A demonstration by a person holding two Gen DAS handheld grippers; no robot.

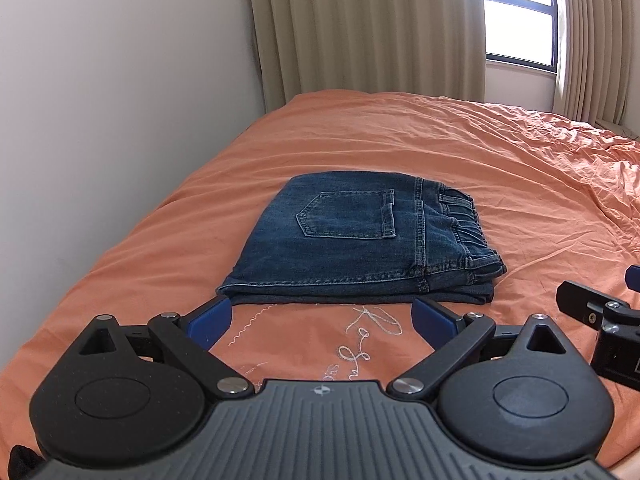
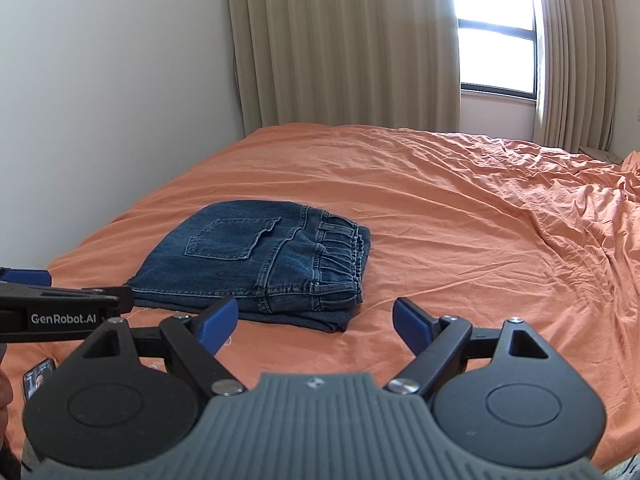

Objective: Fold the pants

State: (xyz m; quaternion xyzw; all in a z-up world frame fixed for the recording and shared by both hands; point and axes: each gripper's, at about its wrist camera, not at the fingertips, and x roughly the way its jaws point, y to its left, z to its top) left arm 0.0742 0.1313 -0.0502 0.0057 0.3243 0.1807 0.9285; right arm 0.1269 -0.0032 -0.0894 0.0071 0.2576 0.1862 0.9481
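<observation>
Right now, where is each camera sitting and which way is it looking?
Left wrist: on the left gripper, looking along its open blue fingers at the folded jeans; the right gripper pokes in at the right edge.
Right wrist: on the right gripper, also open, facing the jeans from further right; the left gripper shows at the left.
Both show the orange bed, curtains and window.

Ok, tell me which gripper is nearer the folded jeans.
Left, narrowly. The left gripper sits open right at the near edge of the folded jeans, centred on them. The right gripper is also open, just short of their waistband corner, offset to the right.
</observation>
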